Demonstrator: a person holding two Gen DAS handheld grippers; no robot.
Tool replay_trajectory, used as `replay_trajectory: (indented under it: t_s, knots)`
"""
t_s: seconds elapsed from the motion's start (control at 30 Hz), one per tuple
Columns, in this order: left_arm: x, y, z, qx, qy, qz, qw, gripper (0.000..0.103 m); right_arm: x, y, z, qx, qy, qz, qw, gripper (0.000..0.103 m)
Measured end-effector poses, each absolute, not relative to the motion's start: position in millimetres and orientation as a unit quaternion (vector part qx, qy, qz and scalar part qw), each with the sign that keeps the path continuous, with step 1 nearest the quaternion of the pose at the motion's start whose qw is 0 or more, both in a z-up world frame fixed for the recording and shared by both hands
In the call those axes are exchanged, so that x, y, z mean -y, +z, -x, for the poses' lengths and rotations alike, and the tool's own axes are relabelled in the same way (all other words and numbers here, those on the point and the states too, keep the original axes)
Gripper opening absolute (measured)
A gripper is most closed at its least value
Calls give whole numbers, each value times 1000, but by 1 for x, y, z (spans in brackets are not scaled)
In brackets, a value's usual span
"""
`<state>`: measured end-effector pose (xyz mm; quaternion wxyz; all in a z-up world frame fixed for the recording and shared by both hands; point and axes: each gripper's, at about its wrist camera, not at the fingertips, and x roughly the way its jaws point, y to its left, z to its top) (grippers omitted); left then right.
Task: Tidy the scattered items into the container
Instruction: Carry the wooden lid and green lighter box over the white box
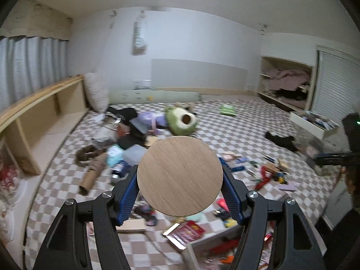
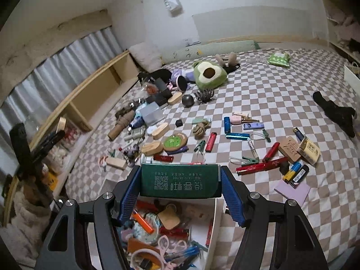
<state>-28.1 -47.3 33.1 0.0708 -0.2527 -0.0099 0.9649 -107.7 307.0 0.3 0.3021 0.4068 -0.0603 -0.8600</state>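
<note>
With the white container (image 2: 213, 220) at the bed's near edge partly filled, the right gripper (image 2: 180, 181) pinches a green box (image 2: 180, 180) above it, the left gripper (image 1: 180, 176) clamps a wooden disc (image 1: 180, 176), and many items remain scattered.

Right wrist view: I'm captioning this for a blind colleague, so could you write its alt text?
The right gripper clamps a dark green rectangular box with white print above a white container full of small items. Beyond it, lighters, pens, clips and wooden pieces lie scattered on a brown-and-white checkered bedcover, with a green avocado plush farther back.

Dim indoor light, motion blur, fisheye warping
</note>
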Motion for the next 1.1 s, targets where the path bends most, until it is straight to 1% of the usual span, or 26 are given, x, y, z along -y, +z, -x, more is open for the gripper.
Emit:
replay_trajectory:
  t_s: [0.13, 0.3, 0.43, 0.6, 0.77, 1.1]
  knots:
    - [21, 20, 31, 5, 955, 279, 104, 68, -300, -6, 106, 54, -851, -420, 312, 69]
    - [-7, -1, 31, -20, 939, 314, 138, 68, -289, -16, 101, 33, -841, -438, 317, 69]
    - [-21, -15, 31, -36, 927, 339, 157, 68, -278, -28, 96, 15, -827, -457, 326, 69]
    - [-31, -35, 34, -36, 905, 384, 179, 68, -255, -51, 87, -23, -801, -491, 342, 69]
    - [-42, -54, 35, -52, 881, 429, 190, 68, -236, -77, 82, -67, -774, -522, 352, 69]
    - [-60, -93, 37, -84, 838, 503, 195, 68, -219, -107, 78, -106, -735, -565, 359, 69]
